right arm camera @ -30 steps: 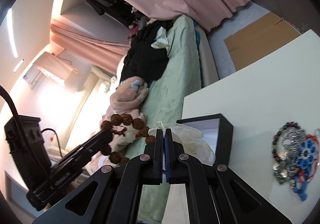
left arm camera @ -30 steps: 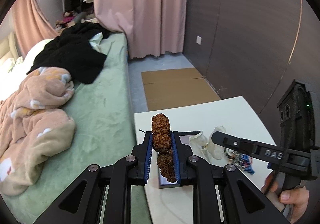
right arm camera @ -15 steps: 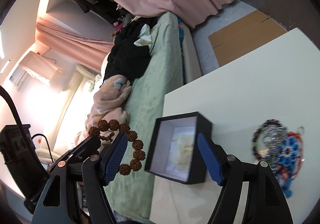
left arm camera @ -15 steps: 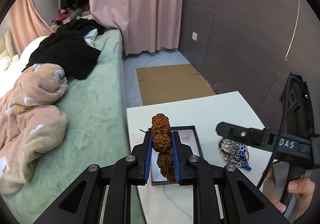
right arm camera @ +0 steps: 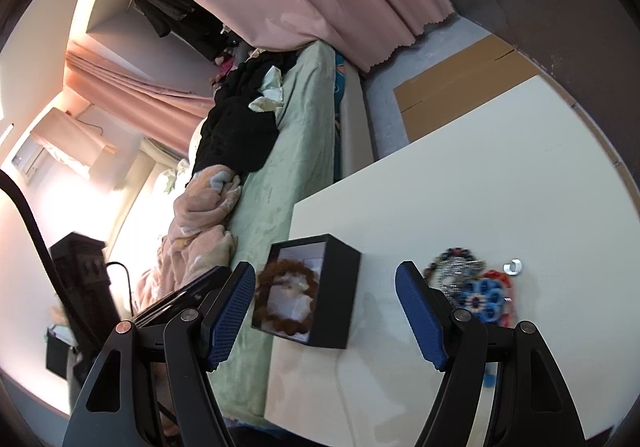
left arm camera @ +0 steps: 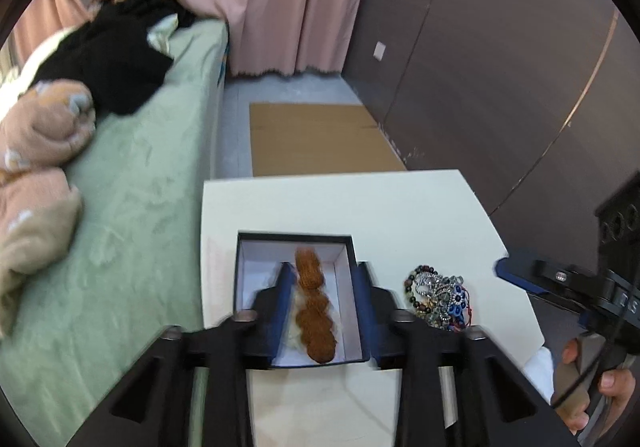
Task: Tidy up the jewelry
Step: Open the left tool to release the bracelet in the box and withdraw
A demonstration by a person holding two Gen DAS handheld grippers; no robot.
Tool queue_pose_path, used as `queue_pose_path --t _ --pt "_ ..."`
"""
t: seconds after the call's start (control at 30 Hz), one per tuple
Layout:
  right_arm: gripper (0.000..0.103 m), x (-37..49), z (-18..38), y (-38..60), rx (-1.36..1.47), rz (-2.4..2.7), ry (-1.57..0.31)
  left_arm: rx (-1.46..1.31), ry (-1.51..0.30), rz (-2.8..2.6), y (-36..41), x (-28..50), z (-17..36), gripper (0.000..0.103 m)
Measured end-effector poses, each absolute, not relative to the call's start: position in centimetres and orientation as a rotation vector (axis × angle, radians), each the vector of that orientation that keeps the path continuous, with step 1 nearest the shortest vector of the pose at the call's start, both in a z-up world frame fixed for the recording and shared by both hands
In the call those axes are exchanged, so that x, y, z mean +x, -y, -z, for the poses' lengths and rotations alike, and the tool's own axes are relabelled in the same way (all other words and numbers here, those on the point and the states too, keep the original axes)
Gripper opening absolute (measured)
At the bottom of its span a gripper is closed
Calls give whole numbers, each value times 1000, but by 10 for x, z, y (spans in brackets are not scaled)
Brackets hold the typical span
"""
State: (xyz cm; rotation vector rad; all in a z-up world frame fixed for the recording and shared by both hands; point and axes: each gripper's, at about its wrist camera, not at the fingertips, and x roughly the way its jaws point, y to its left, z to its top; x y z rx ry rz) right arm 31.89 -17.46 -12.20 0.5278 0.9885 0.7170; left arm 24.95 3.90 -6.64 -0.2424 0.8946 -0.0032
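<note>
**Bead bracelet lying in open box, both grippers open**

Left wrist view. The black box sits open on the white table, near the table's left edge beside the green bed. Its interior is white. The brown bead bracelet is inside, seen edge-on as a column of beads; its long axis runs from the box's near wall toward its far wall, in line with the gripper. Pale tissue shows under the beads. The left gripper is over the box. Its jaws have just been opening: the blue fingers stand apart, one on each side of the bracelet, with a gap between each pad and the beads. The bracelet is between the fingers but not pressed. To the right of the box, apart from it, lies a pile of mixed jewelry on the table. The right gripper's body enters at the right edge, held by a hand.

Right wrist view. The box stands at the table's left edge with its opening facing the camera. The bracelet appears as a ring around white tissue inside. The right gripper is spread wide with nothing between its pads; the box lies beyond the gap, nearer the left finger. The jewelry pile lies just past the right finger, with a small silver ring beside it.
</note>
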Motion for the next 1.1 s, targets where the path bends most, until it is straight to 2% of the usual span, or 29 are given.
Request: queue_pose_path --t 0.03,0.13,0.5,1.1 --pt "73 318 122 180 519 -712 -987 -260 -895 3 -40 250 68 56" --pt "73 316 122 193 508 -696 -987 -276 -885 -12 -39 249 69 62" --pt "73 315 130 241 527 -611 -1007 -218 -902 5 -10 251 71 62" --pt "73 321 162 280 604 -487 -1136 -118 -955 148 73 265 107 62"
